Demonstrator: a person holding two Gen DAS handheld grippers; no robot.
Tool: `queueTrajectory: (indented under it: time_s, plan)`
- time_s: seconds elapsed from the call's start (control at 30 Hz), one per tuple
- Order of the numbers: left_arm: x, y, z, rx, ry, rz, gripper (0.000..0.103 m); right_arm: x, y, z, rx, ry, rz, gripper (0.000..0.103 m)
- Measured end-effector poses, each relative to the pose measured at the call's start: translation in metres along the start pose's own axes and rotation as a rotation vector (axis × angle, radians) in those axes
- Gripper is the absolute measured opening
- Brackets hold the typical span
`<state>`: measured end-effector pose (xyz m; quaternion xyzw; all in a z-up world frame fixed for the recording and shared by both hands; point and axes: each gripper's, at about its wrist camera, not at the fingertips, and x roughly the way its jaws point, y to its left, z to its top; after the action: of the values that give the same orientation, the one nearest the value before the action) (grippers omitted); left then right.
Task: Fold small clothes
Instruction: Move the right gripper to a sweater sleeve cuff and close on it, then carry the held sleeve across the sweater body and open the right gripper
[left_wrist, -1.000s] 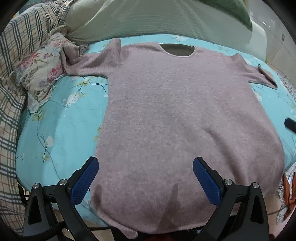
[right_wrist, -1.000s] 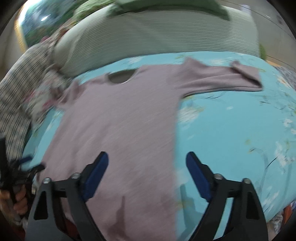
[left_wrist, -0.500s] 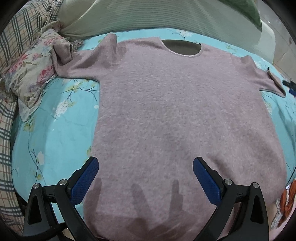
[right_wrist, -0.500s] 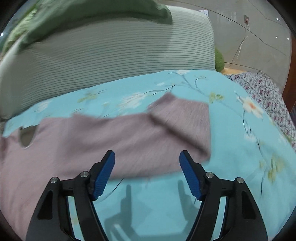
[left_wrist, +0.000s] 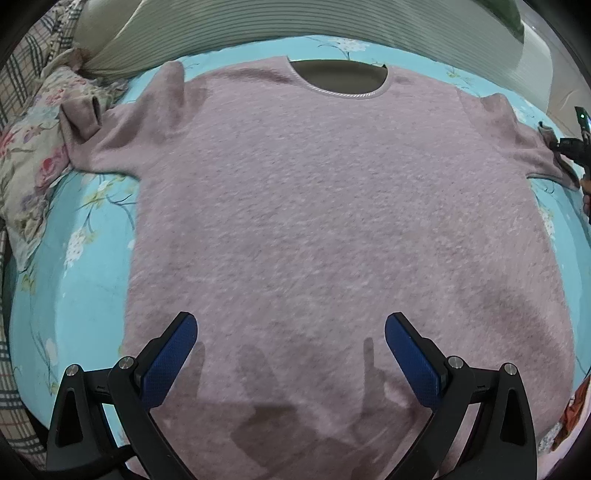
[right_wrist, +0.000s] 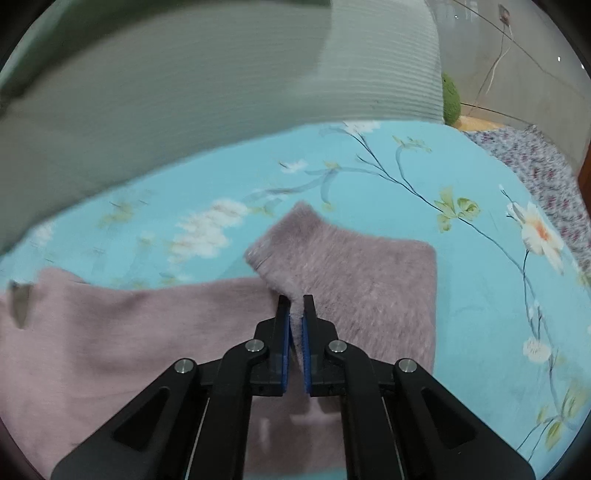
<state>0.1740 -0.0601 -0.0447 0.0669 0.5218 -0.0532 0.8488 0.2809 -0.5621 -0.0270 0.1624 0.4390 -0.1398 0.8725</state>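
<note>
Pink fuzzy sweater (left_wrist: 325, 221) lies spread flat on the blue flowered bed sheet (right_wrist: 388, 184). The right tool (right_wrist: 294, 306), open half a second ago, has now closed on the folded-back sleeve (right_wrist: 354, 266). The left tool (left_wrist: 290, 332) still hovers wide open over the hem, nearer the neckline than before.

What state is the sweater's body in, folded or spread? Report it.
Spread: the sweater lies flat on the bedsheet, neckline showing, under the open left gripper.

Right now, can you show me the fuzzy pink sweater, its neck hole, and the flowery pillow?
pink sweater (left_wrist: 332, 221): left wrist view, middle of chest.
neck hole (left_wrist: 338, 75): left wrist view, middle of opening.
flowery pillow (left_wrist: 29, 162): left wrist view, its top face.
</note>
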Motion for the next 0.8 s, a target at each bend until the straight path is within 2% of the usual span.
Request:
queueTrajectory:
  time_s: [0.1,0.2,0.33,0.43,0.63,0.8]
  plan:
    - [-0.002,0.001,0.001,-0.016,-0.013,-0.023,0.102,-0.027,0.035,-0.009,0.02,-0.008,0.146,0.006]
    - [-0.004,0.004,-0.001,-0.019,-0.026,-0.034,0.102,-0.04,0.088,-0.023,0.04,0.013,0.317,0.006]
    - [-0.012,0.016,-0.008,-0.048,-0.051,-0.062,0.102,-0.039,0.179,-0.043,0.094,0.084,0.591,0.006]
    - [-0.019,0.029,-0.014,-0.072,-0.076,-0.082,0.102,-0.028,0.258,-0.057,0.071,0.144,0.72,0.006]
    - [-0.023,0.06,-0.02,-0.115,-0.094,-0.103,0.102,0.002,0.387,-0.088,0.016,0.278,0.851,0.007]
    - [-0.021,0.088,-0.021,-0.186,-0.095,-0.172,0.102,0.024,0.447,-0.108,-0.03,0.349,0.893,0.007]
